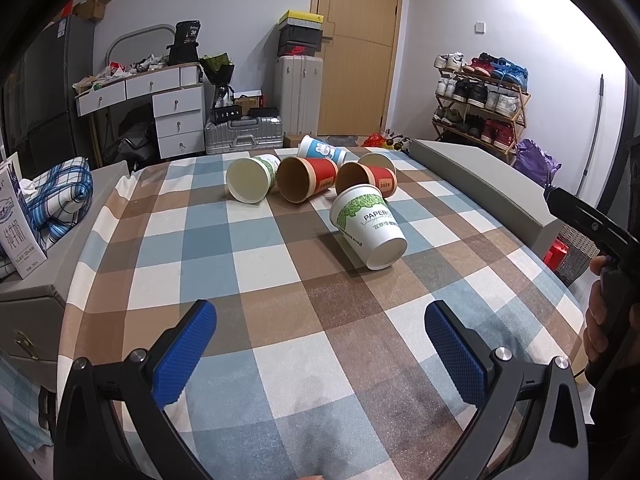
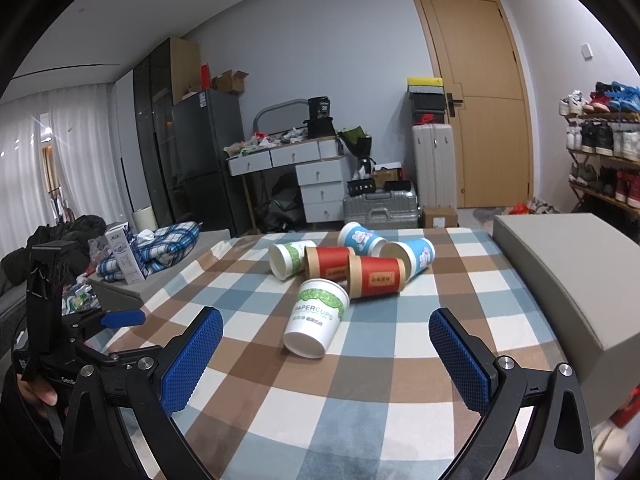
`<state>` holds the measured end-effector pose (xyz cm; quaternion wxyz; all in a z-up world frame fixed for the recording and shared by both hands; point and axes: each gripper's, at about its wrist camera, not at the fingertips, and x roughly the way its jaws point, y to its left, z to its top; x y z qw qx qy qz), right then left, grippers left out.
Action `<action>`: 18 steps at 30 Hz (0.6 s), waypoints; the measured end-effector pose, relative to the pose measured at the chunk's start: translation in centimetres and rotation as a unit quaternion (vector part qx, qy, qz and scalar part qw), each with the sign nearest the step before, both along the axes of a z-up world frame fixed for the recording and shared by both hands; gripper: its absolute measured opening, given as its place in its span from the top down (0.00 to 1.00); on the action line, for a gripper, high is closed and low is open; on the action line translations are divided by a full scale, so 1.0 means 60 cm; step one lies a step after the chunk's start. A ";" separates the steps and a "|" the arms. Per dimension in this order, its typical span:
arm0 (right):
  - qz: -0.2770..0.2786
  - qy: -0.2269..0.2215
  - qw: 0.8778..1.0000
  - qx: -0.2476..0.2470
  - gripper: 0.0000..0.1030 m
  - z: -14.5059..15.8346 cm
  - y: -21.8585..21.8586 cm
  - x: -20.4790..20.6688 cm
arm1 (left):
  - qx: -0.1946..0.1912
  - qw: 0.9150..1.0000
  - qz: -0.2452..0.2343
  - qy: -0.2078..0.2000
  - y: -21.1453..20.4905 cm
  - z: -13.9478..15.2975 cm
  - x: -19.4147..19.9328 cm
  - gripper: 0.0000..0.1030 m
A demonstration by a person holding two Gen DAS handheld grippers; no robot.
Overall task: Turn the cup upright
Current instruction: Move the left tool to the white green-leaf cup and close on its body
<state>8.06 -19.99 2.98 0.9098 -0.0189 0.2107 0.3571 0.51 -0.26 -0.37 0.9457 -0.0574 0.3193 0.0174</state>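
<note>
While six paper cups lie on their sides in a cluster on the checked tablecloth [image 1: 280, 280], both grippers hover low over the near part of the table, empty. The left gripper [image 1: 320, 344] has its blue-padded fingers spread wide apart, and so does the right gripper [image 2: 326, 354].

The closest cup, white with a green leaf band [image 1: 368, 228] [image 2: 316, 322], lies on its side apart from and ahead of both grippers. Its closed base faces them and its mouth points away toward the other cups. In the left view it sits ahead and slightly right of centre; in the right view it sits almost straight ahead, between the lines of the two fingers.

Behind it lie two red cups [image 2: 376, 276], another white and green cup [image 2: 288, 260], and two blue cups [image 2: 416, 256]. Some of these seem to touch one another, though the wide lens makes that hard to confirm. A grey box [image 2: 568, 276] sits along the table's right edge.
</note>
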 end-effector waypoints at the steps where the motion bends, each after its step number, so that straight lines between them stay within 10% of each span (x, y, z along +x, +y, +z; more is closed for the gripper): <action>1: -0.001 0.000 1.000 0.000 0.00 -0.001 0.000 0.001 | 0.001 1.000 -0.001 0.001 -0.001 -0.001 0.001 0.02; 18: -0.035 0.041 0.998 -0.015 0.00 -0.036 -0.007 0.044 | -0.020 0.999 0.002 0.028 -0.016 -0.010 0.073 0.02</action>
